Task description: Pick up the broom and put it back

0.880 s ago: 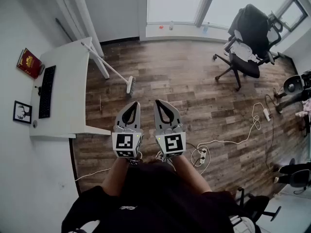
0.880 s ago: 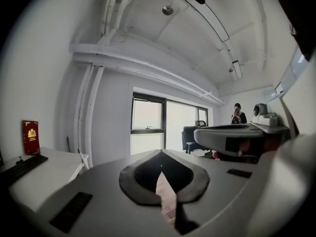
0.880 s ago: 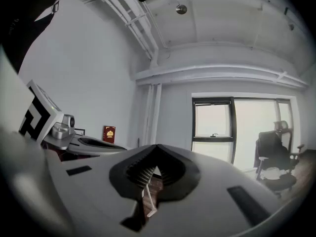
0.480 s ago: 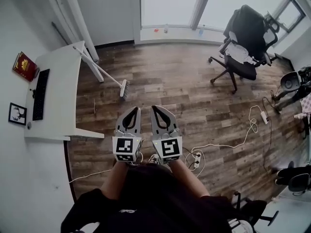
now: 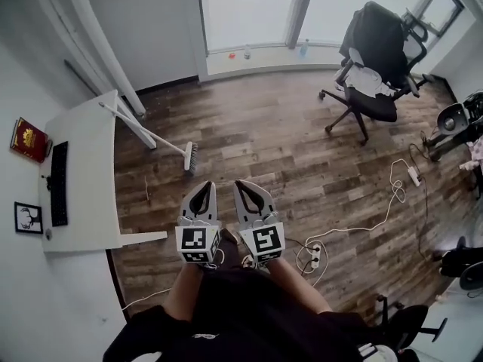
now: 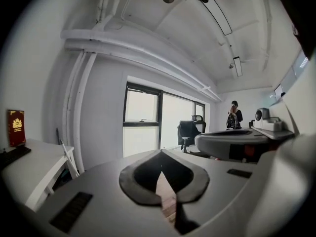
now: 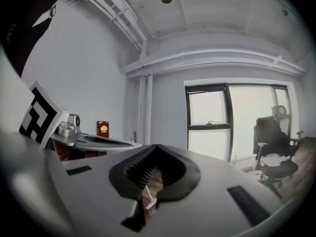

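The floor [image 5: 272, 138] is made of wooden planks in brown and grey, with a worn look. On the left stands a flat white desk [image 5: 87, 202] with square corners. On it lie a black keyboard [image 5: 58, 183], a red book [image 5: 28, 138] and a small dark picture frame [image 5: 28, 217].

The broom [image 5: 147, 132] has a thin, straight white handle and a small, narrow head with dark bristles. It leans in a slant: the top of the handle rests on the far corner of the desk and the head stands on the floor, far and left of the grippers.

The left gripper [image 5: 204, 188] and the right gripper [image 5: 241, 186] are grey, smooth plastic. Both have their jaws closed together at the tips and hold nothing. Plank floor lies between them and the broom head.

A black office chair [image 5: 375, 66] stands far right. A white cable with a power strip [image 5: 313, 253] lies near right.
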The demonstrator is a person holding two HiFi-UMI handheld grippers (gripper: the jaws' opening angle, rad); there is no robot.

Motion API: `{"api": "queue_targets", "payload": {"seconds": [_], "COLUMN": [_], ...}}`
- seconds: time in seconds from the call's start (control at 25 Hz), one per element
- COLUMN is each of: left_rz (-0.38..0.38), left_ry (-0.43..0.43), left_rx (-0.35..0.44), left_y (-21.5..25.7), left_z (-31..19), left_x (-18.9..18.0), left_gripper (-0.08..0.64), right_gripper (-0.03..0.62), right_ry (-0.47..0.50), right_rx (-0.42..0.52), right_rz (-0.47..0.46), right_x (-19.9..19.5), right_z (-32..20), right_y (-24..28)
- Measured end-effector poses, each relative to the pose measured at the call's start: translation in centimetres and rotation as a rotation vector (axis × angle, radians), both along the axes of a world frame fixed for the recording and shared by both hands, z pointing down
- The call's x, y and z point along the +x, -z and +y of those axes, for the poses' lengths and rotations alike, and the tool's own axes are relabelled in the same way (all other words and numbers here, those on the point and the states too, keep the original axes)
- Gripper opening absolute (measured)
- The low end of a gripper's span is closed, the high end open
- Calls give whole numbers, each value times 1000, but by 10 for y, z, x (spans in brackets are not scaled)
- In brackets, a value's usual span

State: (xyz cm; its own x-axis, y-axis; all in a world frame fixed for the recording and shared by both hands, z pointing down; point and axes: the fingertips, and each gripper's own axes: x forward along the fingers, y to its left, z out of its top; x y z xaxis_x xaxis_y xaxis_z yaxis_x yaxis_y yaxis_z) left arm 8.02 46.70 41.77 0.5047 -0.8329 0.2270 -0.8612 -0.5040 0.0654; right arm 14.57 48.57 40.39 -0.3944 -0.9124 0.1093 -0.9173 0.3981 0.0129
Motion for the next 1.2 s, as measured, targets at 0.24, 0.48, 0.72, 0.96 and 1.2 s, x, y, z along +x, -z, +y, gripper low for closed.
{"api": "queue_targets", "payload": {"seconds": [0.24,0.48,0.72,0.96,1.2], "left_rz": [28,53,54,83,46], "left_ry": [10,57,156,271,441], "left_rx": [23,-22,-82,-131,-179], "left_y": [3,-6,-28,-49,-77], "left_z": [-85,-152,-198,-234,-292], "left_x": [1,-49,-120,-151,-202], "left_gripper": [2,2,2,2,2], "right_gripper": [21,21,21,21,21], "right_ry": [39,122,156,245,429], "right_rx": [-42,-66,-119,-190,-323], "right_rz": [28,12,-10,35,5], "right_x": [-1,-63,-104,-119,-162], "right_z": [-84,-171,-226,-277,-363], "right_y": [-6,-13,-24,-51,-94]}}
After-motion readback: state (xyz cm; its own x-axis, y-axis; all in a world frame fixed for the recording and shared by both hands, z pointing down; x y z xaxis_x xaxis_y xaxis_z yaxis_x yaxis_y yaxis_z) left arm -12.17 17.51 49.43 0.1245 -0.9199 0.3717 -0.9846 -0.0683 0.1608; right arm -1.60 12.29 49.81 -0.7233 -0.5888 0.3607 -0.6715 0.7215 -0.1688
